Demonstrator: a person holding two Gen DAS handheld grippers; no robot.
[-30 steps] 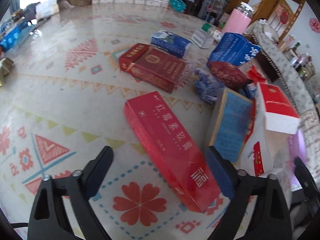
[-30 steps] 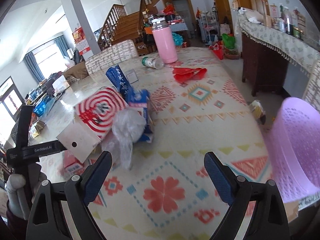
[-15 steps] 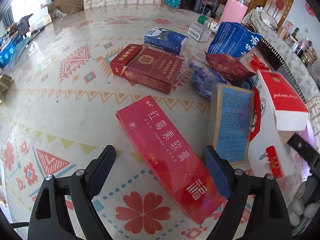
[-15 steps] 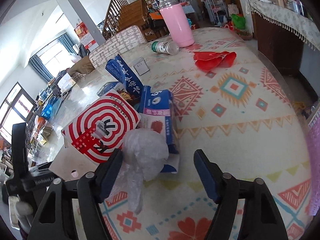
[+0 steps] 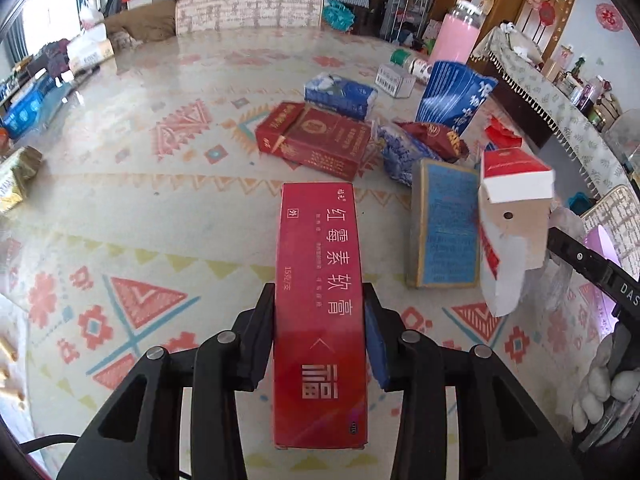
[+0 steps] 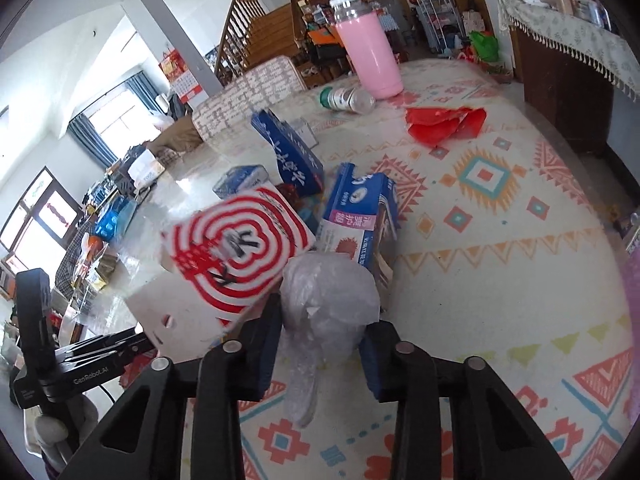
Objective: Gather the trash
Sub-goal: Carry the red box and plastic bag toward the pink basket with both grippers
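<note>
The left gripper [image 5: 320, 332], jaws just closed, clasped the long red carton [image 5: 320, 300] lengthwise between its pads, while the right gripper [image 6: 320, 344], likewise closing, pinched the crumpled plastic wrap [image 6: 328, 300] directly ahead.

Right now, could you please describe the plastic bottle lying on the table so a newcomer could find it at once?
Find the tall pink flask standing at the far end of the patterned table. The bottle lies on its side just left of the flask's base. It alone is clear plastic, with a green cap.
</note>
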